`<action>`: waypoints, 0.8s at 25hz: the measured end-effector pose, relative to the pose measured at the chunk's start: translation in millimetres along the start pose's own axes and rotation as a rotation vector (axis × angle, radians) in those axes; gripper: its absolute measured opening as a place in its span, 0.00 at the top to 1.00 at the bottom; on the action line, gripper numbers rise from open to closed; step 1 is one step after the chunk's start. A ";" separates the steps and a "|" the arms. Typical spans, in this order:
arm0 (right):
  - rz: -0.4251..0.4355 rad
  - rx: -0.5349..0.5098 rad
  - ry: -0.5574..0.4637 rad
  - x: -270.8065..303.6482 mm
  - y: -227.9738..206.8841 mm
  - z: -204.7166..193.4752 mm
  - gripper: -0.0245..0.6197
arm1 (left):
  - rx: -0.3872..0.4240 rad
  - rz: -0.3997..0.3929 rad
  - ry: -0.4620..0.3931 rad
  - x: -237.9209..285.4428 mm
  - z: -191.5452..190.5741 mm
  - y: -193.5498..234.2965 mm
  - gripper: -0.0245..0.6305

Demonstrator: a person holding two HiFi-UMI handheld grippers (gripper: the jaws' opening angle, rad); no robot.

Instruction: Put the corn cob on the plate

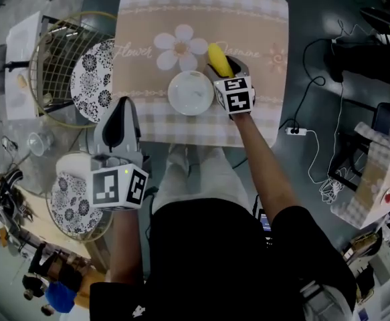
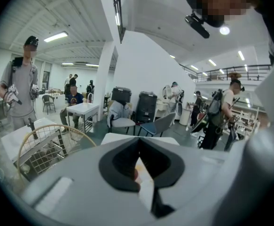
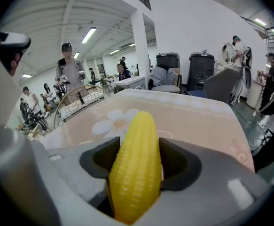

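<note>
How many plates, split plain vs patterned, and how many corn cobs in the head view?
plain white plate: 1
patterned plates: 2
corn cob: 1
Total: 4

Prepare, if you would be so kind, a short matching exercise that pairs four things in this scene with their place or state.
Things:
1. corn cob
2. white plate
3. patterned plate
4. left tool

Place or state:
A. in the wire basket
B. shut, holding nothing
C. gripped between the right tool's jaws
D. bare, on the flowered tablecloth

Pairs: 1-C, 2-D, 3-A, 4-B.
</note>
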State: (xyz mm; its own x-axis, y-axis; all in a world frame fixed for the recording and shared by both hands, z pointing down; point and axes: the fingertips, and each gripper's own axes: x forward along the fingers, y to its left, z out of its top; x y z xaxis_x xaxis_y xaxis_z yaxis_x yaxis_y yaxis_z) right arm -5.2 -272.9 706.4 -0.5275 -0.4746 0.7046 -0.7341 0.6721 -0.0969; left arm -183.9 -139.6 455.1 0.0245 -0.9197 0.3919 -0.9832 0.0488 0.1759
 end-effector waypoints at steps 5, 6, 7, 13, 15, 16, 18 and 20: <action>0.048 -0.011 0.006 -2.8 38.7 -10.5 0.56 | -0.020 0.026 -0.004 -18.7 -5.1 10.6 0.95; 0.054 -0.017 0.005 -3.2 45.0 -12.4 0.56 | -0.019 0.029 -0.003 -22.0 -6.3 12.4 0.95; 0.059 -0.022 0.003 -3.6 50.8 -14.2 0.56 | -0.018 0.031 -0.003 -24.8 -7.6 13.8 0.95; 0.092 -0.034 0.020 -4.6 84.9 -23.0 0.56 | -0.015 0.034 -0.007 -36.6 -13.7 19.5 0.95; 0.102 -0.052 0.030 -2.5 96.6 -27.1 0.56 | -0.013 0.034 -0.006 -40.5 -15.9 20.7 0.95; 0.106 -0.058 0.035 -1.9 101.5 -28.9 0.56 | -0.013 0.034 -0.005 -42.5 -16.8 21.4 0.95; 0.109 -0.065 0.042 -1.0 109.0 -31.9 0.56 | -0.013 0.033 -0.003 -46.4 -18.1 23.6 0.95; 0.112 -0.070 0.048 -0.2 115.1 -34.6 0.56 | -0.016 0.038 -0.003 -50.5 -19.4 27.8 0.95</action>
State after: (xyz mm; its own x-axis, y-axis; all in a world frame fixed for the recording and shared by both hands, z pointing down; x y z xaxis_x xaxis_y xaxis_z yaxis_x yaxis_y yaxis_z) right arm -74.7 -175.8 719.4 -0.5825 -0.3679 0.7248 -0.6394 0.7580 -0.1291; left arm -208.9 -84.3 457.7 -0.0137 -0.9182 0.3959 -0.9804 0.0902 0.1752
